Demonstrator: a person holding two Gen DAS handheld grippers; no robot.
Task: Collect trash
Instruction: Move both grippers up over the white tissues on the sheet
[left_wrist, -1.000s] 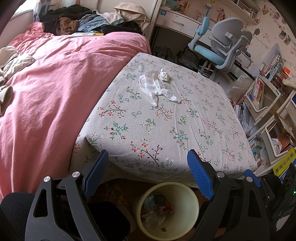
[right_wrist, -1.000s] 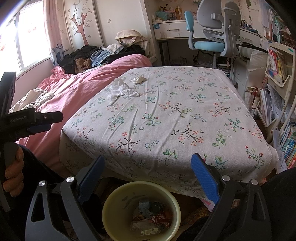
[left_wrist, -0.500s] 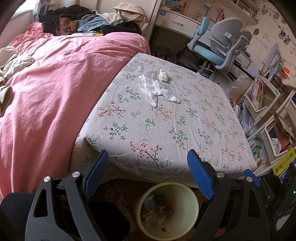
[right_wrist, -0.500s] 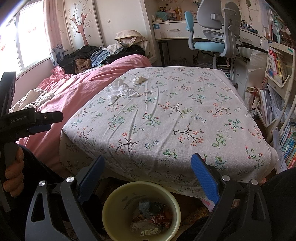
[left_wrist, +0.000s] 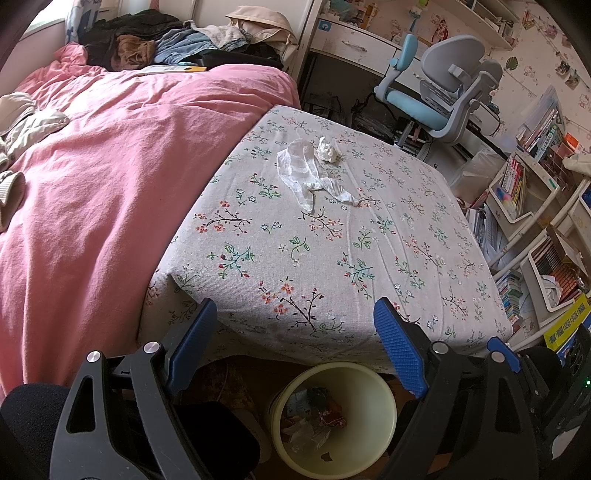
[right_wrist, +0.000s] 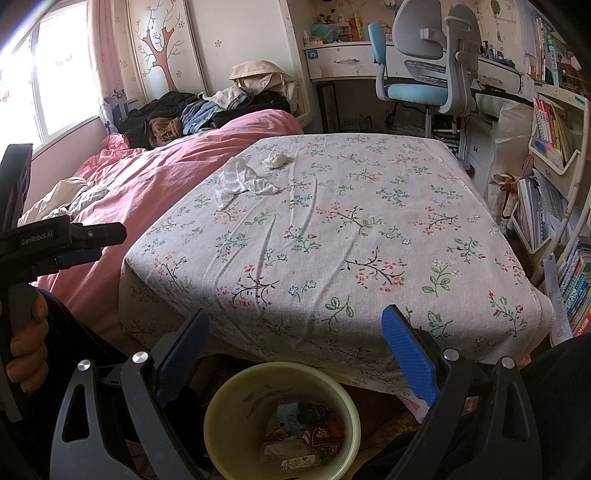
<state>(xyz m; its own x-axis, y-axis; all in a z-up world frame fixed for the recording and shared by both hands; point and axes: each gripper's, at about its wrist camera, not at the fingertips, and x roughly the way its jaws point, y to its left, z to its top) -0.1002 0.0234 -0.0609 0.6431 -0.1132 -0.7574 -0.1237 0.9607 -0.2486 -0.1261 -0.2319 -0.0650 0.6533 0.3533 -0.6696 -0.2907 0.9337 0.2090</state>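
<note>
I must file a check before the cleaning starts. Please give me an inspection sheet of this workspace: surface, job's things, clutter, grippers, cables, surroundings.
Surface: table under a floral cloth, wrinkled, mostly bare.
Job's things: crumpled paper ball and thin white wrapper lie at the table's far side, close together; yellow bin on the floor at the near edge, some trash inside.
Clutter: clothes pile on the pink bed.
Grippers: left gripper and right gripper both open, empty, above the bin.
Cables: tangle under the desk, unclear.
Surroundings: desk chair, bookshelves.
</note>
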